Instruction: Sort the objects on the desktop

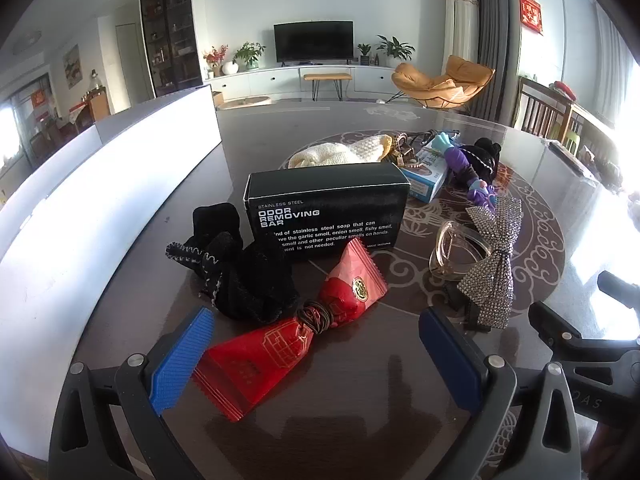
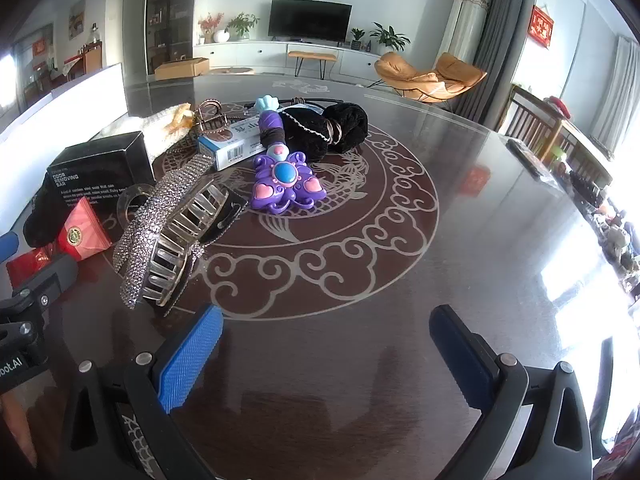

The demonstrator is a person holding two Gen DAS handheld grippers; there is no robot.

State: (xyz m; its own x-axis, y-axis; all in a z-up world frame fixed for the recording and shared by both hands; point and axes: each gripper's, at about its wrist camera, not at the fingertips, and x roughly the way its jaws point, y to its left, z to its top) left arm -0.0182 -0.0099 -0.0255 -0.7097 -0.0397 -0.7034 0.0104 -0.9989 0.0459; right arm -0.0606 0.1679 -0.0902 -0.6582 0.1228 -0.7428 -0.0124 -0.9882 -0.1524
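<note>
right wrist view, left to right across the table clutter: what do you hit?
Black box → rhinestone bow clip → purple toy wand → black velvet scrunchie. The right gripper hangs open in front, nothing between its fingers.

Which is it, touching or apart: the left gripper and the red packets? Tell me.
Cannot tell. In the left wrist view the left gripper stands open, and the red packets overlap its ribbed blue pad, but no plain contact or gap shows.

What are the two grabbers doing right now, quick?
Left gripper: open, holding nothing; a red packet lies between its fingers.
Right gripper: open, holding nothing.
</note>
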